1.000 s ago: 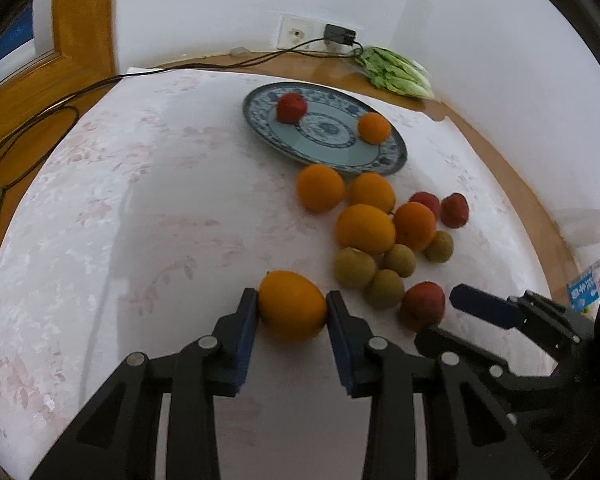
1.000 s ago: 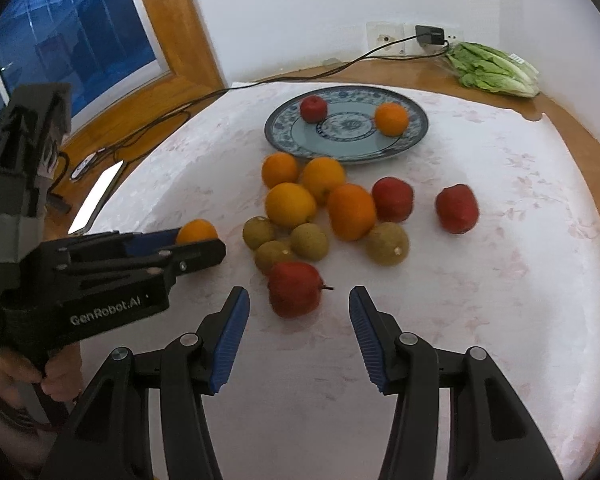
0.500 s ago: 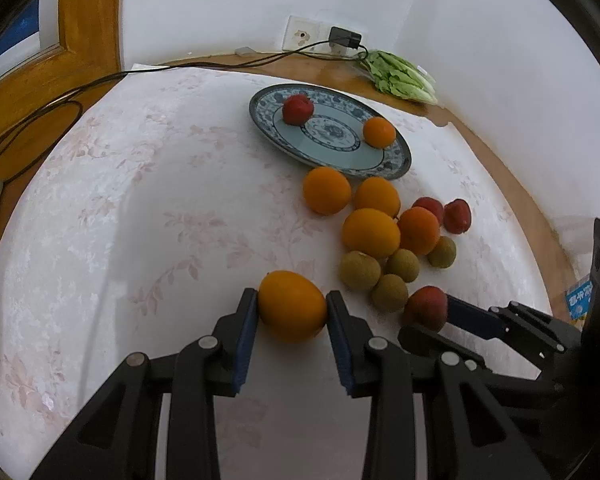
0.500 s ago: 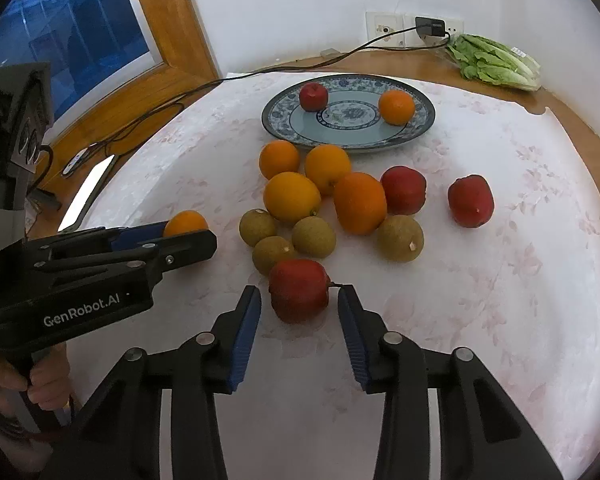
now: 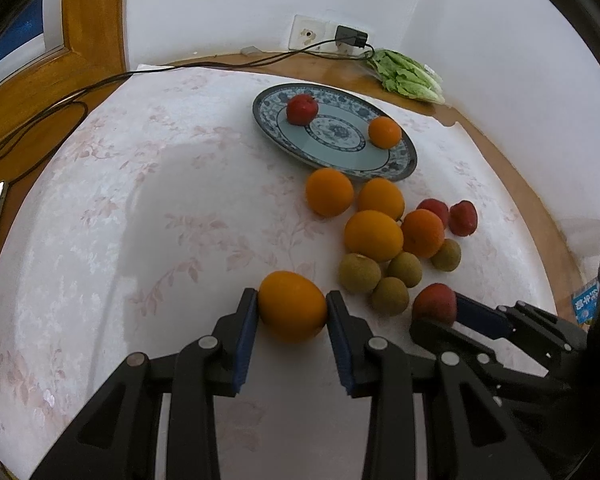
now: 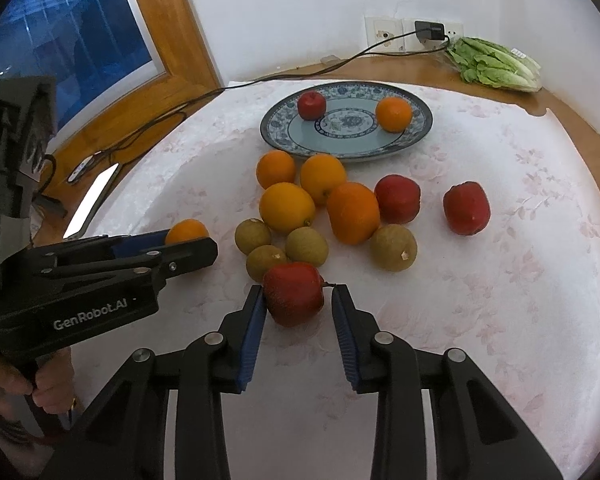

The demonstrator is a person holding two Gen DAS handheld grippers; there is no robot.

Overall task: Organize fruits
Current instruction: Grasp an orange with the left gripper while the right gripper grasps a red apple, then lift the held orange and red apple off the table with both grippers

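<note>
A blue-patterned plate point(image 6: 422, 128) is sitting at the far side of the table point(image 6: 520, 280), holding a red apple point(image 6: 311, 105) on its left and a small orange point(image 6: 393, 114) on its right. A loose cluster of oranges, brownish fruits and red apples is lying on the tablecloth just in front of it.

The right wrist view is showing what the left one is not: a blue window point(image 6: 60, 40) and the person's fingers point(image 6: 40, 392) wrapping the left gripper's handle. The left wrist view alone is showing a blue packet point(image 5: 586, 303) at the table's right edge.

The left gripper point(image 5: 292, 309) is reaching low over the cloth, both pads pressing an orange point(image 5: 292, 306). The right gripper point(image 6: 299, 302) is closing around a red apple point(image 6: 294, 294); its left pad is touching the fruit, while the right pad is standing slightly off, near the stem.
</note>
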